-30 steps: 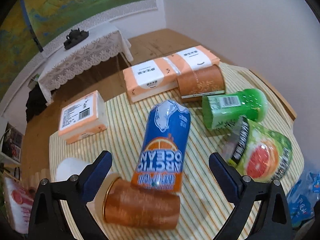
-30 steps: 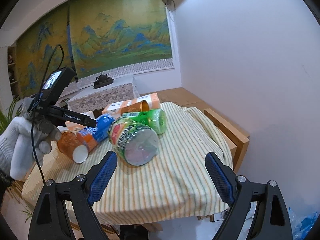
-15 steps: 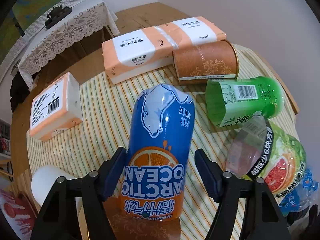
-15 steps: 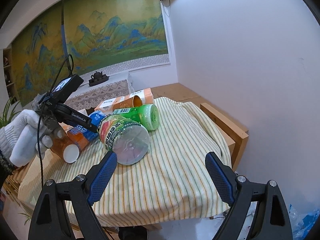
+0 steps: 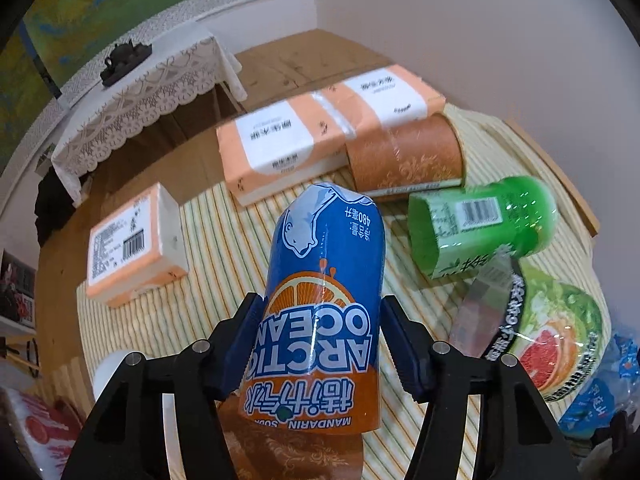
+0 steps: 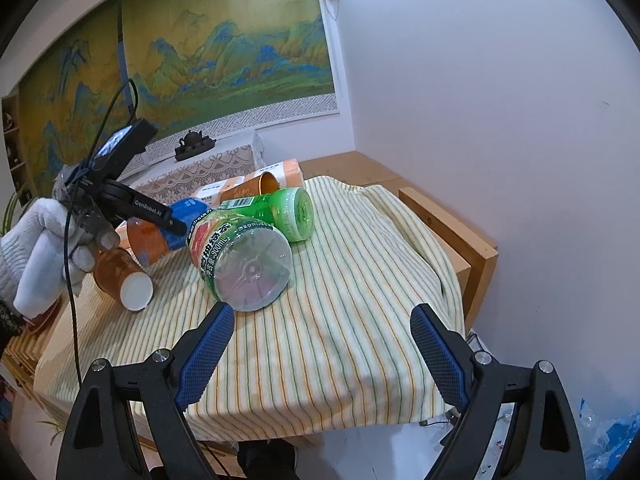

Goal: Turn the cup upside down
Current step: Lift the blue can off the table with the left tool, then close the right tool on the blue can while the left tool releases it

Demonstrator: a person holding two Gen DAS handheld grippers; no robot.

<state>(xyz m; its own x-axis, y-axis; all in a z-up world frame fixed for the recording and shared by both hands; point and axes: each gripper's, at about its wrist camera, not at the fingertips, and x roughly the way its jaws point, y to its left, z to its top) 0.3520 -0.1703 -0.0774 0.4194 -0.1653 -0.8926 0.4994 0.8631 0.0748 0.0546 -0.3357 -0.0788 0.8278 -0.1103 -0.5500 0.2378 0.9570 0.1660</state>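
Clamping the blue-and-orange Arctic Ocean soda cup (image 5: pixel 324 308), the left gripper (image 5: pixel 320 344) presses both blue pads against its sides above the striped tablecloth (image 5: pixel 216 264); a brown paper cup (image 5: pixel 288 456) lies beneath. From the right wrist, the right gripper (image 6: pixel 320 352) hangs spread wide, empty, before a large clear bottle (image 6: pixel 244 264).
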